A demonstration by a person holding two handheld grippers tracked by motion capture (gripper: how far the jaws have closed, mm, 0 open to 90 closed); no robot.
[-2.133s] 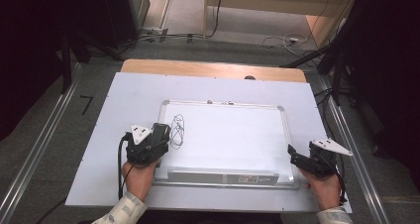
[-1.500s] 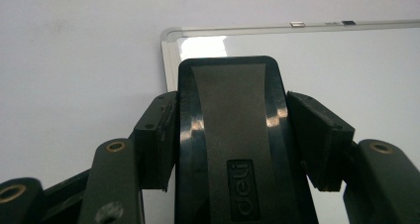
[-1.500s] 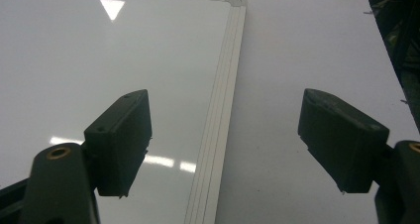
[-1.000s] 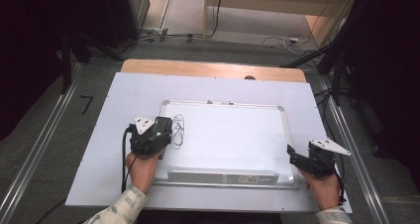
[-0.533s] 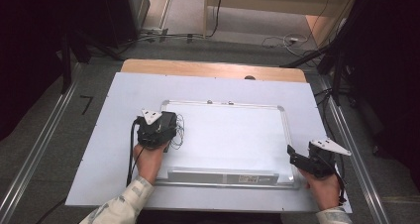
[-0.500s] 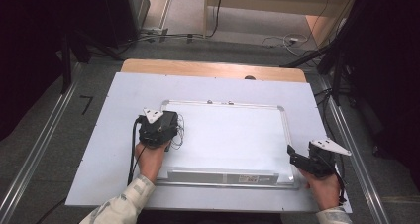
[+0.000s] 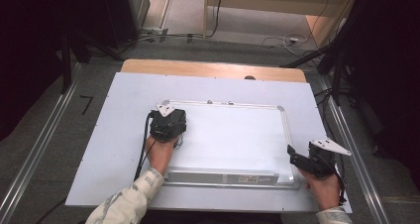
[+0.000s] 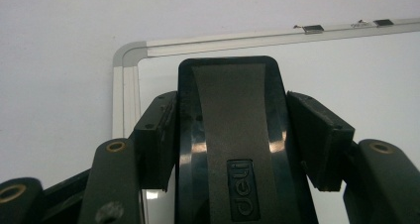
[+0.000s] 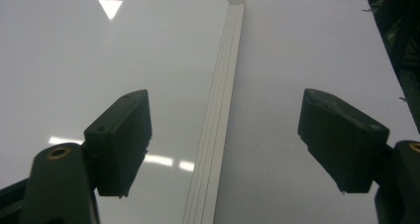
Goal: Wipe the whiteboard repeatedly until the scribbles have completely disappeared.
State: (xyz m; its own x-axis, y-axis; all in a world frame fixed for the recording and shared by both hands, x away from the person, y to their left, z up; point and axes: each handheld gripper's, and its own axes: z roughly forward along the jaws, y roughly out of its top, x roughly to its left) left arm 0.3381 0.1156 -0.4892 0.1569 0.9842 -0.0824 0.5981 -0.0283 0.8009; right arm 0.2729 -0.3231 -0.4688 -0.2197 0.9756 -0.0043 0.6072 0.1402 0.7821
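Glossy black plastic eraser point(image 8: 233, 149); smooth glossy whiteboard point(image 7: 233, 135), brushed-metal frame.

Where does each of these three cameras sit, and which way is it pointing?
High view: above the table's near side, looking forward and down at the whiteboard; forearms and both hand-held grippers show.
Left gripper view: rides the left hand-held gripper, looking along jaws clamped on a black whiteboard eraser.
Right gripper view: rides the right hand-held gripper, jaws apart.
All three share the whiteboard's frame.

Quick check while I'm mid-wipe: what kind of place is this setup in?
Probably a lab or recording workspace, not an office. A whiteboard lies flat on a white table, metal rails run along the carpeted floor on both sides, and loose cables trail beyond the table among dark stands.
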